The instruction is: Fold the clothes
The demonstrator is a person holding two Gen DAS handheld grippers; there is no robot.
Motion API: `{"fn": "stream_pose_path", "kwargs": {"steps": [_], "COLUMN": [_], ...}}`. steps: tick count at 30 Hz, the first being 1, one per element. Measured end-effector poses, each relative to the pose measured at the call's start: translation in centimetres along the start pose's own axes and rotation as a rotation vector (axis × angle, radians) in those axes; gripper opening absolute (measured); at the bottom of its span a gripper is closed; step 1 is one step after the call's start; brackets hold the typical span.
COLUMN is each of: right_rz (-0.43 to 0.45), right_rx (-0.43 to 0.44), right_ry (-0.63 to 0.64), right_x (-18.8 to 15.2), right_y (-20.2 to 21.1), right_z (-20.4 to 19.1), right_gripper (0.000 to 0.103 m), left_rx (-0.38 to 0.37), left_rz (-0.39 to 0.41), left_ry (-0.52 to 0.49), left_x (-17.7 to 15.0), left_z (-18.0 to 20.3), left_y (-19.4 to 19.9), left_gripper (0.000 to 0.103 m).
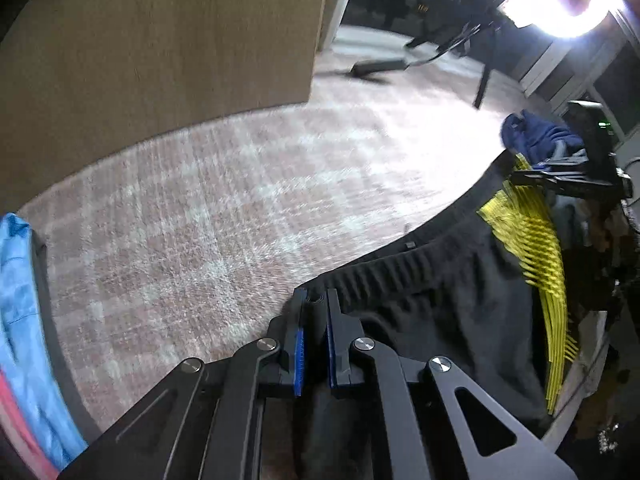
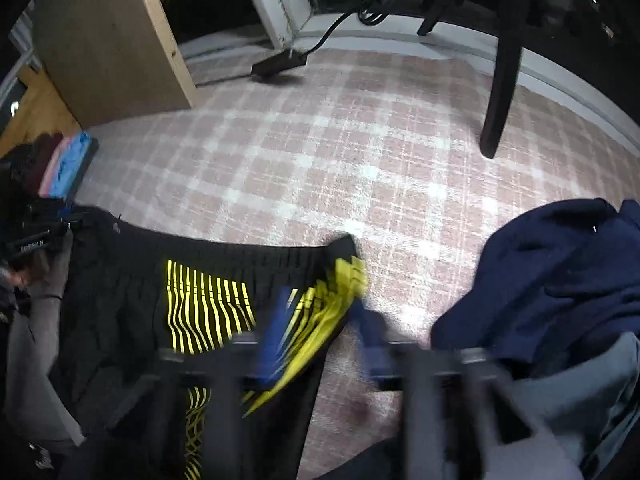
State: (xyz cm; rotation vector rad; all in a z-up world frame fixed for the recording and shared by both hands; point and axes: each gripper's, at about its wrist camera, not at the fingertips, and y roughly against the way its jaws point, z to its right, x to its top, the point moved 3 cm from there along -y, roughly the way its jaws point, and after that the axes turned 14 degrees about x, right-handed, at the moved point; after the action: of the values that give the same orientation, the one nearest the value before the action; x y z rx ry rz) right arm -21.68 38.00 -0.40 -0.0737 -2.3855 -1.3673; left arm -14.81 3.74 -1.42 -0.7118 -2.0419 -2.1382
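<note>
Black shorts' [image 1: 440, 292] waistband sits pinched inside the left claw [image 1: 316, 320].

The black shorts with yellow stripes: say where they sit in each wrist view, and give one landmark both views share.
Left wrist view: black shorts fill the lower right, waistband running from the left gripper up to the right edge.
Right wrist view: the shorts lie across the lower left, yellow stripes near the bottom centre.
Shared landmark: the navy garment, on the pink plaid carpet.
</note>
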Motion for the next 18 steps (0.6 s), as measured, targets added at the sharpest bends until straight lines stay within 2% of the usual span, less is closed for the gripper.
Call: {"fn": "stream_pose_path", "kwargs": {"steps": [3,5,10,12,13,14,15,16,17,18], "right_rz": [0.108,0.184,0.397,0.404,0.384,0.351,0.323,0.300,0.271,0.235], "right_rx": [0.071,0.108,0.146,0.197,0.189,0.152,0.102,0.042,0.013,0.018], "right_ry": [-0.020,0.002,0.092,0.123,0.138,0.151,0.162,0.171,0.184,0.192], "right_x": [0.0,-0.3,-0.5,-0.6,-0.7,-0.8,-1.0,-1.2,-1.4,-1.3], "right_y": [3.1,6.2,15.3,17.6,17.9,17.6,16.8,15.6,14.1,12.1], "right_z": [-1.0,-2.5,-7.5,-9.3,-9.9,-10.3,-10.6,-10.9,-11.2,-11.3], "right_gripper": [0.006,0.004,0.002,0.003,0.004,0.013,0.035,0.044,0.049,0.049], "left_rx": [-0.005,0.000,0.054,0.084,0.109,0.106,0.101,0.106,0.114,0.129], "left_rz": [0.068,0.135,0.308,0.369,0.373,0.360,0.345,0.318,0.291,0.260], "left_ry": [-0.011,-0.035,-0.079,-0.124,-0.136,-0.137,-0.127,-0.109,-0.094,-0.081], "left_x": [0.0,2.1,2.7,2.6,2.2,2.0,1.8,1.1,0.3,-0.9], "left_z": [-0.8,-3.2,-4.0,-3.9,-3.9,-3.9,-3.8,-4.1,-4.5,-5.1], "left_y": [3.8,7.7,18.8,21.6,22.3,22.3,21.9,21.4,21.2,21.2], "left_gripper": [0.007,0.007,0.007,0.007,0.007,0.007,0.007,0.007,0.007,0.007]}}
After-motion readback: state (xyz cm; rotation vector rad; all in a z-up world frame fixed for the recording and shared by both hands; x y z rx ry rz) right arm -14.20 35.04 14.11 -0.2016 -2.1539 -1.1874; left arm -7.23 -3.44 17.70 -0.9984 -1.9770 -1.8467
